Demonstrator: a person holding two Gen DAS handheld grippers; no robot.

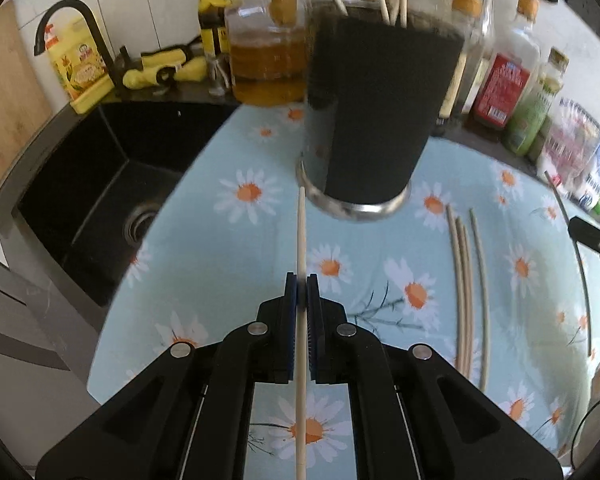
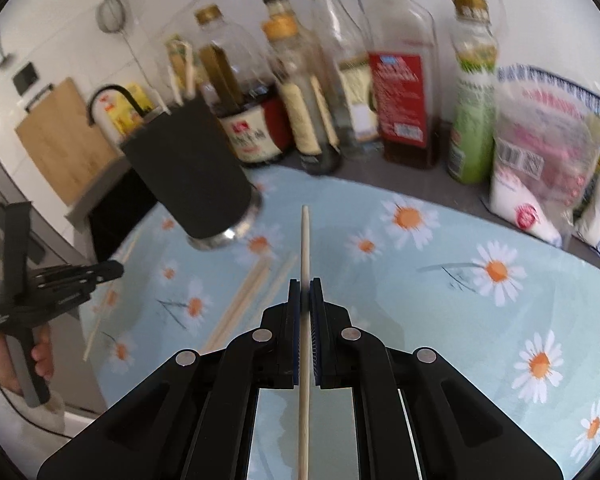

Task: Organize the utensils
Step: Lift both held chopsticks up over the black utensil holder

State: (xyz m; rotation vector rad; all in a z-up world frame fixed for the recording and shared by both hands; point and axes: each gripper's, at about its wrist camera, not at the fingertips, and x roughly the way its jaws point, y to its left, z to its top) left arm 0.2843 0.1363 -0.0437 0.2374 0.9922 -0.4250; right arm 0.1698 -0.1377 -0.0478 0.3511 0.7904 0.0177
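**Two chopsticks held, holder ahead**

The left gripper [image 1: 301,280] clamps one chopstick [image 1: 301,236], pointing forward at the dark holder [image 1: 376,112] just beyond its tip. The right gripper [image 2: 305,285] pinches another chopstick [image 2: 305,240]; the holder lies far-left of it, so the left is nearer.

the holder [image 1: 374,120] is motion-blurred, and both held chopsticks [image 2: 305,320] run off the bottom edge.
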